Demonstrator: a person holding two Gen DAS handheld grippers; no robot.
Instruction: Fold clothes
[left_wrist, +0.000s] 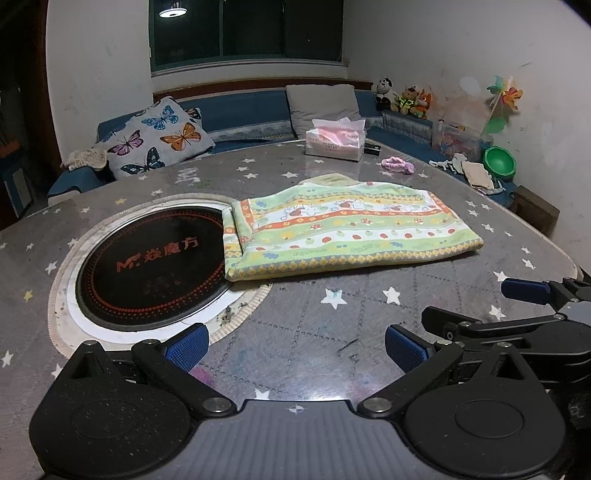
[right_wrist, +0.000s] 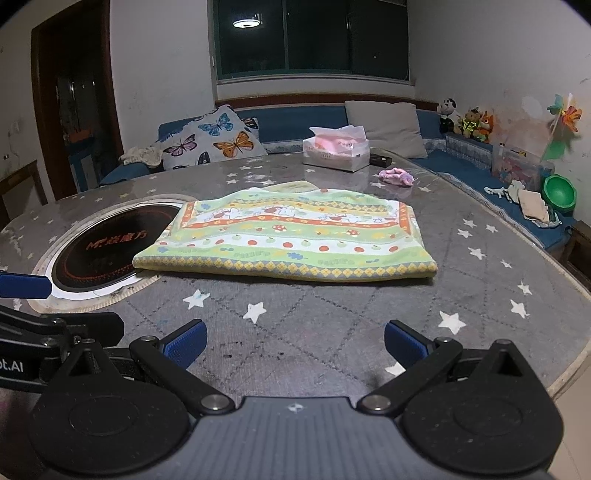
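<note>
A green, yellow and white patterned cloth (left_wrist: 343, 229) lies folded into a flat rectangle on the grey star-print table (left_wrist: 314, 332), its left end over the round cooktop. It also shows in the right wrist view (right_wrist: 291, 236). My left gripper (left_wrist: 295, 345) is open and empty, hovering over the table in front of the cloth. My right gripper (right_wrist: 293, 341) is open and empty, also short of the cloth's near edge. The right gripper shows at the right of the left wrist view (left_wrist: 532, 306). One blue finger (right_wrist: 26, 286) of the left gripper shows at the left of the right wrist view.
A black round cooktop (left_wrist: 147, 266) is set into the table at the left. A tissue box (left_wrist: 334, 140), a dark remote (left_wrist: 371, 149) and a pink scrunchie (left_wrist: 397, 164) lie at the far side. A blue sofa with cushions (left_wrist: 159, 136), toys and a green bowl (left_wrist: 498, 162) rings the table.
</note>
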